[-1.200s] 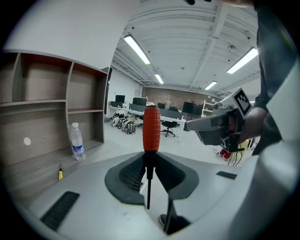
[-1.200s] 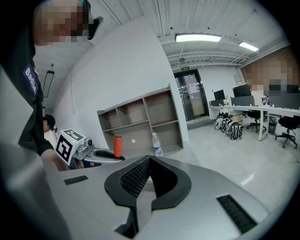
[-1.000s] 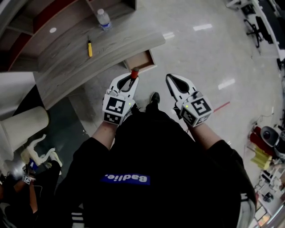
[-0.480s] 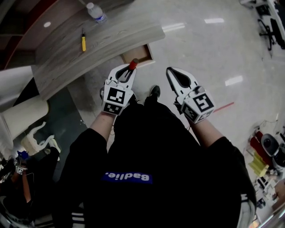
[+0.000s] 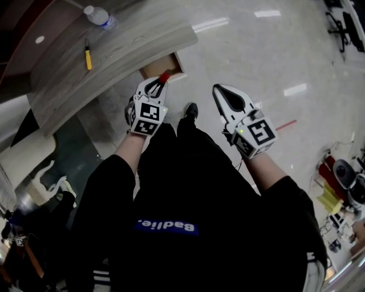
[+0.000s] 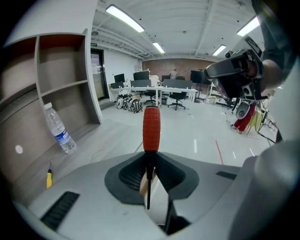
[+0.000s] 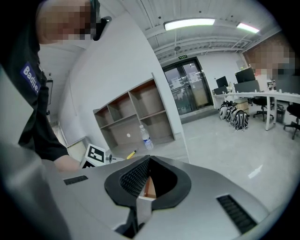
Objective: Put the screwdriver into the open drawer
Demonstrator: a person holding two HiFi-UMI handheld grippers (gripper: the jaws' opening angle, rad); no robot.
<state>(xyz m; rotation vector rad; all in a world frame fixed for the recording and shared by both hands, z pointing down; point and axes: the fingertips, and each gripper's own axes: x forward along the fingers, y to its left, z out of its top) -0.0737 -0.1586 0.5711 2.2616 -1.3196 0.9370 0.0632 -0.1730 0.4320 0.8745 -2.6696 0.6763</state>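
Observation:
A screwdriver with a red handle [image 5: 165, 76] [image 6: 151, 129] sticks out forward from my left gripper [image 5: 150, 91] [image 6: 150, 159], which is shut on its thin dark shaft. In the head view the red handle hangs just over the near edge of the open wooden drawer [image 5: 161, 67] under the curved grey desk [image 5: 114, 63]. My right gripper [image 5: 227, 96] [image 7: 149, 161] hovers over the floor to the right of the drawer, shut with nothing in it.
A yellow screwdriver [image 5: 88, 58] [image 6: 48, 178] and a water bottle [image 5: 98, 17] [image 6: 58, 131] lie on the desk, with open shelves [image 7: 136, 117] behind. My shoe [image 5: 191, 110] stands on the glossy floor below the drawer. Office desks and chairs [image 6: 164, 91] stand far off.
My left gripper has sunk and gone forward with the red screwdriver, staying close to the drawer's near edge. The desk and drawer slid up and left in the head view.

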